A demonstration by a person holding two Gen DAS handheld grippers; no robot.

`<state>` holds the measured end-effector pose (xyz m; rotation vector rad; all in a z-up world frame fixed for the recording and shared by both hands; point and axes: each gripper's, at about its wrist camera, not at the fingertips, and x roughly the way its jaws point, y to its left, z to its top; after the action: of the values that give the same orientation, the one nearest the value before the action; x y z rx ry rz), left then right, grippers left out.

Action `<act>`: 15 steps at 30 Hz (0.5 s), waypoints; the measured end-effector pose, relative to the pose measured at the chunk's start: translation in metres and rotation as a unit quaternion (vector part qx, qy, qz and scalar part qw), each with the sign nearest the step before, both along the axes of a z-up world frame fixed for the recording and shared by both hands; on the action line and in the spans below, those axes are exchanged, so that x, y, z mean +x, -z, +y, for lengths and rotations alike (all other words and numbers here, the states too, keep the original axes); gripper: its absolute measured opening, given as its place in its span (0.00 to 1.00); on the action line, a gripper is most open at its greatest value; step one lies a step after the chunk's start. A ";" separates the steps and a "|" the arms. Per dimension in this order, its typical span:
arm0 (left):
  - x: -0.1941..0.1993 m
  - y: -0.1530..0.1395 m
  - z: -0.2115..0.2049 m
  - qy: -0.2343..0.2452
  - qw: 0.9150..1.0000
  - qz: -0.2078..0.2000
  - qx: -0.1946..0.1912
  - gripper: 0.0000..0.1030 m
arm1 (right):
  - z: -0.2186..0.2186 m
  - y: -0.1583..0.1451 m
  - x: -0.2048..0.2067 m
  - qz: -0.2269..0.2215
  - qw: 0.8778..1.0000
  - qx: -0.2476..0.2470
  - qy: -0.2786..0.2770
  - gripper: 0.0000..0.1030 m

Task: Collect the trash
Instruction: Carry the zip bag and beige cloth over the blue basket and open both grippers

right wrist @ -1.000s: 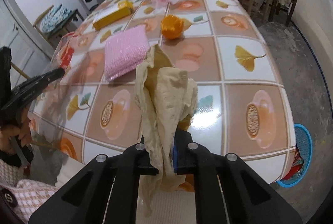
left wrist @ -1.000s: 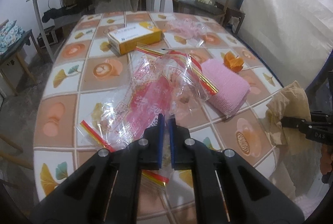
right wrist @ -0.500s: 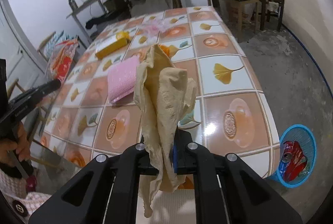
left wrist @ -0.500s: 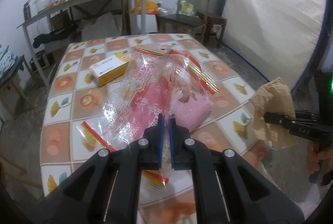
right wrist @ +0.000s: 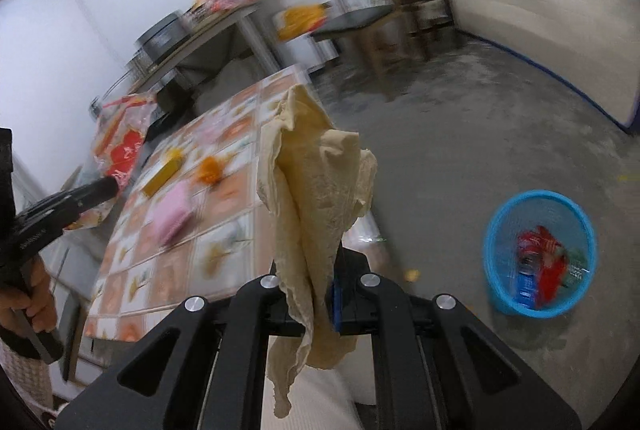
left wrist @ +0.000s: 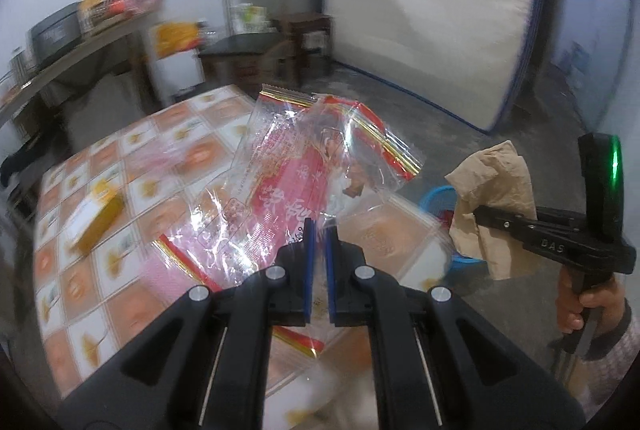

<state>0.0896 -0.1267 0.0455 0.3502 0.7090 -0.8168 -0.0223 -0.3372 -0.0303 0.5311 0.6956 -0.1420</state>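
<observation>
My left gripper (left wrist: 317,270) is shut on a clear plastic wrapper (left wrist: 296,170) with red print and red-gold edges, held up above the tiled table (left wrist: 132,158). My right gripper (right wrist: 320,294) is shut on a crumpled tan paper napkin (right wrist: 316,190), held in the air past the table's corner. The napkin also shows in the left wrist view (left wrist: 496,198), and the wrapper in the right wrist view (right wrist: 120,146). A blue mesh trash basket (right wrist: 538,254) with red wrappers inside stands on the floor at the right; its rim (left wrist: 436,196) peeks from behind the wrapper.
On the table lie a yellow box (left wrist: 94,218), a pink cloth (right wrist: 174,214) and an orange peel (right wrist: 210,170). A cluttered metal shelf table (right wrist: 208,30), a wooden chair (right wrist: 372,18) and a white padded panel (left wrist: 432,10) stand around the concrete floor (right wrist: 460,150).
Both grippers have lifted and swung right, away from the table, with wrapper and napkin still held. The blue basket has come closer and more central in the right wrist view.
</observation>
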 end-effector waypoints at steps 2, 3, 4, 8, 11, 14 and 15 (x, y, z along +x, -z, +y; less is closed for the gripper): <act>-0.001 0.001 -0.035 0.032 0.999 0.021 -0.002 0.04 | -0.032 0.006 -0.022 0.006 0.999 -0.001 0.045 0.09; -0.002 0.002 -0.054 0.049 0.998 0.035 -0.005 0.04 | -0.049 0.009 -0.034 0.009 0.998 0.000 0.070 0.09; -0.002 0.003 -0.074 0.066 0.997 0.049 -0.008 0.04 | -0.061 0.012 -0.042 0.011 0.996 0.001 0.086 0.09; -0.002 0.019 -0.152 0.121 0.983 0.138 -0.026 0.04 | -0.118 0.031 -0.075 0.034 0.987 0.007 0.159 0.09; 0.008 0.047 -0.206 0.138 0.957 0.251 -0.042 0.04 | -0.159 0.056 -0.090 0.056 0.978 0.038 0.199 0.09; 0.014 0.091 -0.261 0.134 0.934 0.330 -0.041 0.04 | -0.198 0.091 -0.091 0.094 0.967 0.068 0.226 0.09; 0.014 0.101 -0.272 0.132 0.931 0.337 -0.037 0.04 | -0.207 0.100 -0.088 0.103 0.965 0.077 0.231 0.09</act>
<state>0.1037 -0.3988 -0.0560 0.0858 1.2864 -1.2383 -0.1101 -0.5444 -0.1305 0.8314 0.7794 -0.5898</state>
